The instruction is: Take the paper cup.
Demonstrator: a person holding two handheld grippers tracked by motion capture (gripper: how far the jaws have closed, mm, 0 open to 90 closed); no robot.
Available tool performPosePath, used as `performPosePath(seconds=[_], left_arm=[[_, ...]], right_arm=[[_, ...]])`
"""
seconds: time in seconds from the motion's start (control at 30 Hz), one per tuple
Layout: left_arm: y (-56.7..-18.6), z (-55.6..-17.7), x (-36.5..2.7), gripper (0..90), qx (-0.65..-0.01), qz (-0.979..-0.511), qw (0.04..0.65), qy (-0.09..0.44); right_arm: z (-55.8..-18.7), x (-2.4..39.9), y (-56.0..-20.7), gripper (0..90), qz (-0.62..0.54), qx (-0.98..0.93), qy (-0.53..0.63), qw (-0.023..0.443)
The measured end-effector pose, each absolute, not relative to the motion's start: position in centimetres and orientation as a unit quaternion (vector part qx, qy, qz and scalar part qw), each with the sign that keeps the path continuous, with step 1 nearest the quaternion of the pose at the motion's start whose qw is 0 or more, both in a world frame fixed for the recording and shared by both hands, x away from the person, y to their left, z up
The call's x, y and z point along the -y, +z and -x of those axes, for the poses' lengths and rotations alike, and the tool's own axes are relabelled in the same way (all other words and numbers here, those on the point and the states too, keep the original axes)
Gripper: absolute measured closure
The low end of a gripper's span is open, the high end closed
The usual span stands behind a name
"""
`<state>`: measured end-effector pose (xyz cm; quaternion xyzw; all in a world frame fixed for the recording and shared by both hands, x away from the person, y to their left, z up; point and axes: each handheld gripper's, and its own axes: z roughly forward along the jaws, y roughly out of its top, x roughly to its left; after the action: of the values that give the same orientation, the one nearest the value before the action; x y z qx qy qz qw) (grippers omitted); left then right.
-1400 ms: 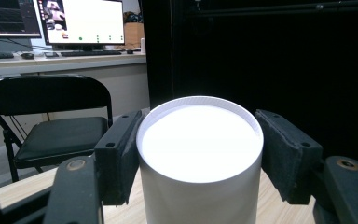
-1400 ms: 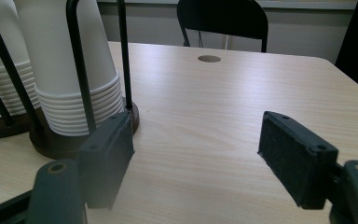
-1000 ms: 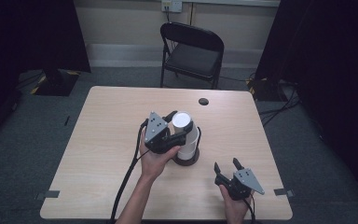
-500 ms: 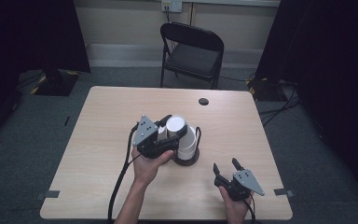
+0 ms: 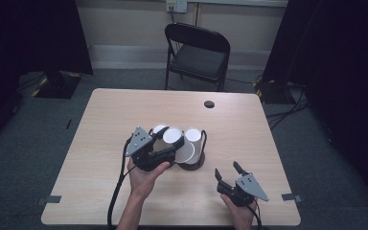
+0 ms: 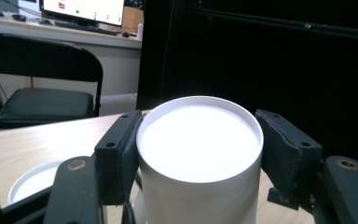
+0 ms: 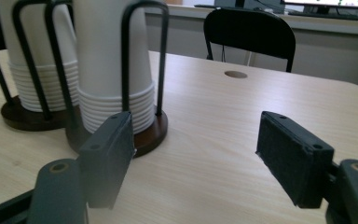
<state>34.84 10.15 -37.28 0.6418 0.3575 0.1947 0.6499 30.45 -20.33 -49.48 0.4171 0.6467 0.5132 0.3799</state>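
Clamping an upside-down white cup [image 6: 199,158] upright, axis vertical, left gripper [image 5: 165,149], right gripper [image 5: 230,177] released.

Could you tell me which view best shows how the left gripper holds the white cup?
The left gripper view: both pads press the white cup. The high view shows the left gripper holding it from above; the right gripper view shows racked cup stacks.

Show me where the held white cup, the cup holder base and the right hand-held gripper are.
held white cup [image 6: 199,140], left gripper view, on its flat white bottom
cup holder base [image 7: 150,133], right gripper view, on its dark round edge
right hand-held gripper [image 5: 228,174], high view, between its fingertips
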Motion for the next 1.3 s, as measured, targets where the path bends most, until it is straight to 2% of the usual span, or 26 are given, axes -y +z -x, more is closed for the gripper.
performPosePath(seconds=[0.27,0.53,0.77,0.93,1.3], left_arm=[[-37.8,-33.9,-10.7,34.7,-0.37,-0.631,0.661,0.169],[-38.5,-33.1,-11.3,34.7,-0.38,-0.619,0.673,0.137],[-39.7,-32.7,-11.9,34.7,-0.392,-0.613,0.678,0.107],[-40.2,-32.0,-12.4,34.8,-0.397,-0.608,0.681,0.09],[-41.0,-31.3,-13.5,34.8,-0.401,-0.589,0.701,0.027]], right_arm=[[-29.2,18.7,-48.5,32.1,-0.373,-0.641,0.551,0.383],[-28.4,17.1,-47.7,37.4,-0.337,-0.647,0.59,0.346],[-28.2,15.8,-47.8,37.5,-0.29,-0.671,0.603,0.319],[-28.0,15.0,-47.6,37.9,-0.265,-0.67,0.615,0.321],[-27.7,13.9,-47.4,48.0,-0.223,-0.672,0.63,0.319]])
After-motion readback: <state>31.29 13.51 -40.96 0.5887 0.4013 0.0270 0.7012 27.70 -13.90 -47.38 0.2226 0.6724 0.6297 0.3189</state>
